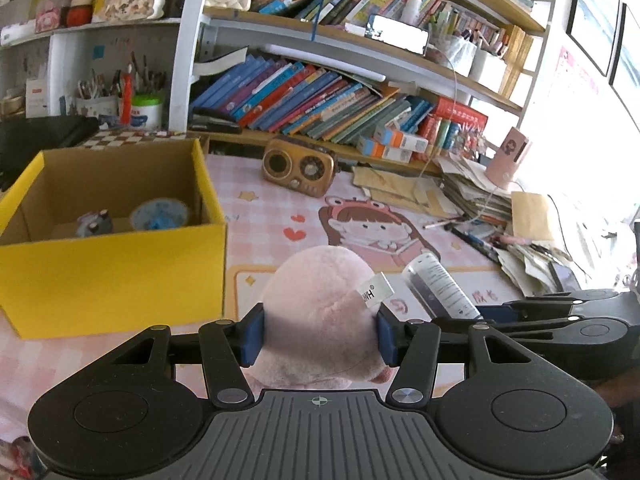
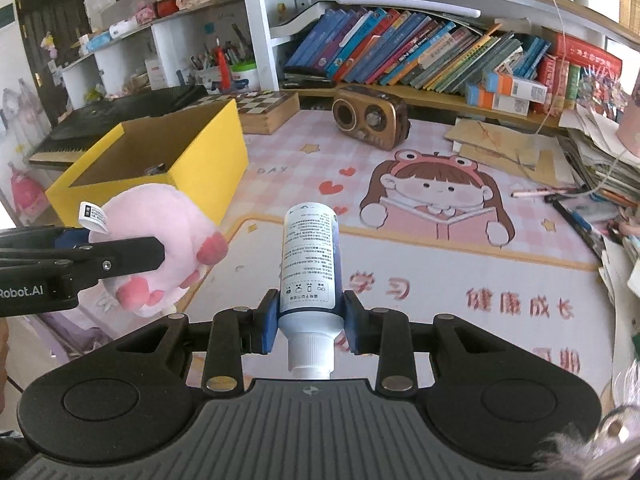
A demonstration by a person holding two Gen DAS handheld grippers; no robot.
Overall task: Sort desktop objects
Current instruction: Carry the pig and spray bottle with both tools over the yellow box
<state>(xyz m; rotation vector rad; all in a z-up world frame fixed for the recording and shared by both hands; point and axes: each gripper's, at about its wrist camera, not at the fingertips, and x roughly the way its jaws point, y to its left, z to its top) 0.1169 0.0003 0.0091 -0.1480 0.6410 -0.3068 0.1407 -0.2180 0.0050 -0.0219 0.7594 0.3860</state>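
Nearest the lens in the left wrist view, the left gripper pinches a pink plush toy across its middle, blue pads sunk a little into the fur. In the right wrist view the right gripper is clamped on a white bottle just above its ribbed cap, base pointing away from the camera. Both things are held off the desk mat, on the near side of the yellow box: the toy near the box's front corner, the bottle just beyond the toy on the side away from the box.

The toy looks light and soft; it will give under the pads, so a hold across the fat of the body, as now, seems safer than one on a foot or on the sewn-in tag. The bottle is stiff, smooth plastic and probably the heavier of the two; gripped low near the neck it could swing or slide, so a mid-body hold might be steadier.

The tag on the toy shows bold letters, perhaps "HW", though blur leaves that unsure. The bottle's label carries dense small print too fine to read. The left gripper's arm reads "Robot.AI" in the right wrist view. Near the box, the mat says "DAY", with larger red Chinese characters farther from it.
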